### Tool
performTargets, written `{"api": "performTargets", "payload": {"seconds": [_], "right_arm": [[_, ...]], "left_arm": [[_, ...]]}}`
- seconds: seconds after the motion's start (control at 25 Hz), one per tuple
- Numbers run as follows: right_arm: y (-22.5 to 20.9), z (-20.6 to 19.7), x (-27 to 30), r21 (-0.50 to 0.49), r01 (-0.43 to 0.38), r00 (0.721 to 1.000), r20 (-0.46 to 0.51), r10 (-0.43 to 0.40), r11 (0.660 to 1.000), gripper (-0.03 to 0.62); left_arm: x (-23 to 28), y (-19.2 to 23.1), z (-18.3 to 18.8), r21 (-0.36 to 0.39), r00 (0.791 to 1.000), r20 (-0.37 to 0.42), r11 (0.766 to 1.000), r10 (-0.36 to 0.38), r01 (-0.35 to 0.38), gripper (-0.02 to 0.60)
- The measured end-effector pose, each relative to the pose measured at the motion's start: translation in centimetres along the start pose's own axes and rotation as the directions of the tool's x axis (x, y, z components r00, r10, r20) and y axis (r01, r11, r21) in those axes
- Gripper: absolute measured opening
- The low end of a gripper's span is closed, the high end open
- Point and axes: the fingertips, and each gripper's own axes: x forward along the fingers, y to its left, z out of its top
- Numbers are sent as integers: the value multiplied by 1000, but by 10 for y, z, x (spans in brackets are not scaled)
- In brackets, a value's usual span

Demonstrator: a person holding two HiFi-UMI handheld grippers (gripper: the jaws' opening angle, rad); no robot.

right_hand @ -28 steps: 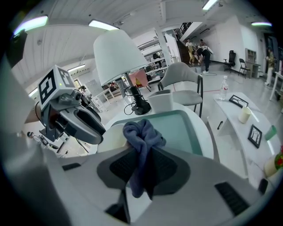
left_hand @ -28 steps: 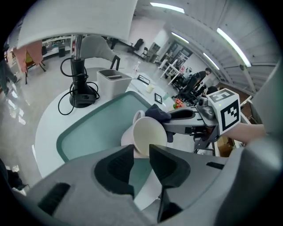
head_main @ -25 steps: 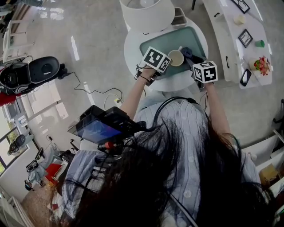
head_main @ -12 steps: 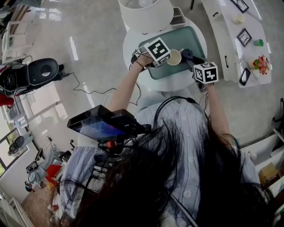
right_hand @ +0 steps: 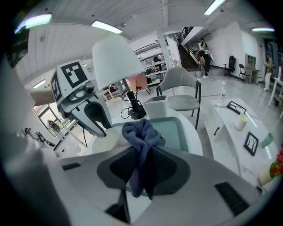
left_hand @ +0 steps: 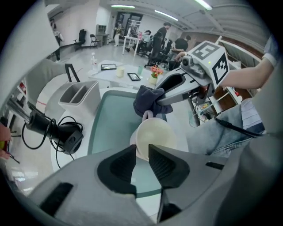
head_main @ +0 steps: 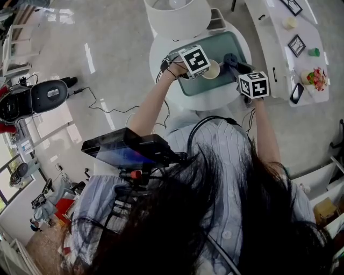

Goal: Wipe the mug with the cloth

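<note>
A cream mug [left_hand: 155,136] hangs tilted over the teal tray [left_hand: 110,119], its mouth turned toward the left gripper view. My left gripper [left_hand: 141,155] is shut on the mug's rim, one pad inside and one outside. My right gripper [right_hand: 143,152] is shut on a bunched dark blue cloth [right_hand: 140,132]. In the left gripper view the cloth [left_hand: 148,100] rests against the mug's handle. In the head view the mug [head_main: 211,69] sits between the left gripper [head_main: 206,66] and the cloth [head_main: 231,59], with the right gripper [head_main: 239,67] just right of it.
The tray [head_main: 236,43] lies on a small round white table [head_main: 161,51]. A white lamp shade [head_main: 177,16] stands at its far side beside a white organizer box [left_hand: 79,95]. A black cabled device [left_hand: 62,134] lies left of the tray. A white bench [head_main: 279,48] with frames runs along the right.
My left gripper has rolled and shifted up the head view, turning the mug with it. The right gripper with the cloth has barely moved.
</note>
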Motion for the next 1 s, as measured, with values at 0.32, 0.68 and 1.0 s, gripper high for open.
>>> {"api": "performTargets", "payload": {"seconds": [0.32,0.68,1.0], "right_arm": [[28,-12,14,-269,-52,992,-125,19,962,106],[34,-22,17,-252,-79,988,-146,42,965,107],[25,-11,11,-192,-49,995,-98,31,980,107]], "left_arm": [[16,4,7,124,997,-6,990,74,-72,60],[8,10,10,9,983,113,990,142,-144,50],[-20,9,9,-185,970,218,980,108,-68,52]]}}
